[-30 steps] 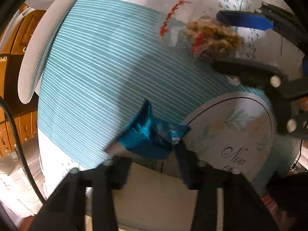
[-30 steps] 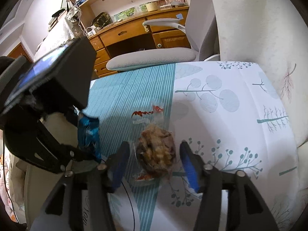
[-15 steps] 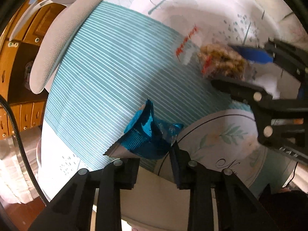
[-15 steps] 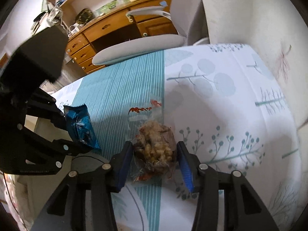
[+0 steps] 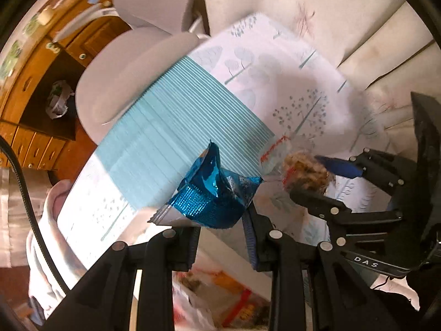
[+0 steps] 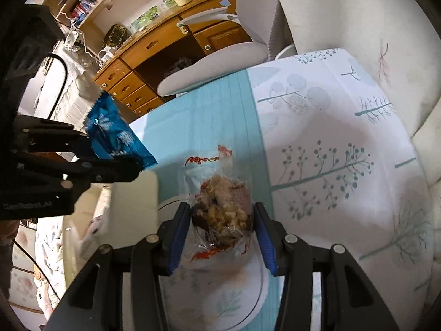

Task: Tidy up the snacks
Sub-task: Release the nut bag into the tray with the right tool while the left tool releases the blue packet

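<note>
My left gripper (image 5: 220, 229) is shut on a shiny blue snack packet (image 5: 212, 193) and holds it up above the table; the packet also shows in the right wrist view (image 6: 115, 135). My right gripper (image 6: 222, 231) is shut on a clear bag of brown snacks (image 6: 223, 209) with red print, lifted over the round placemat (image 6: 231, 303). In the left wrist view the bag (image 5: 306, 173) sits to the right of the blue packet, between the right gripper's fingers (image 5: 317, 201).
The table wears a teal striped and tree-print cloth (image 6: 317, 143). A grey office chair (image 6: 215, 63) stands at its far edge, before a wooden desk (image 6: 154, 47). A cream box (image 6: 135, 201) and more snack packs (image 5: 220, 303) lie below my left gripper.
Both grippers have risen from the table with their snacks. The right gripper closed tighter on the clear bag and lifted it. The left view swung up towards the chair.
</note>
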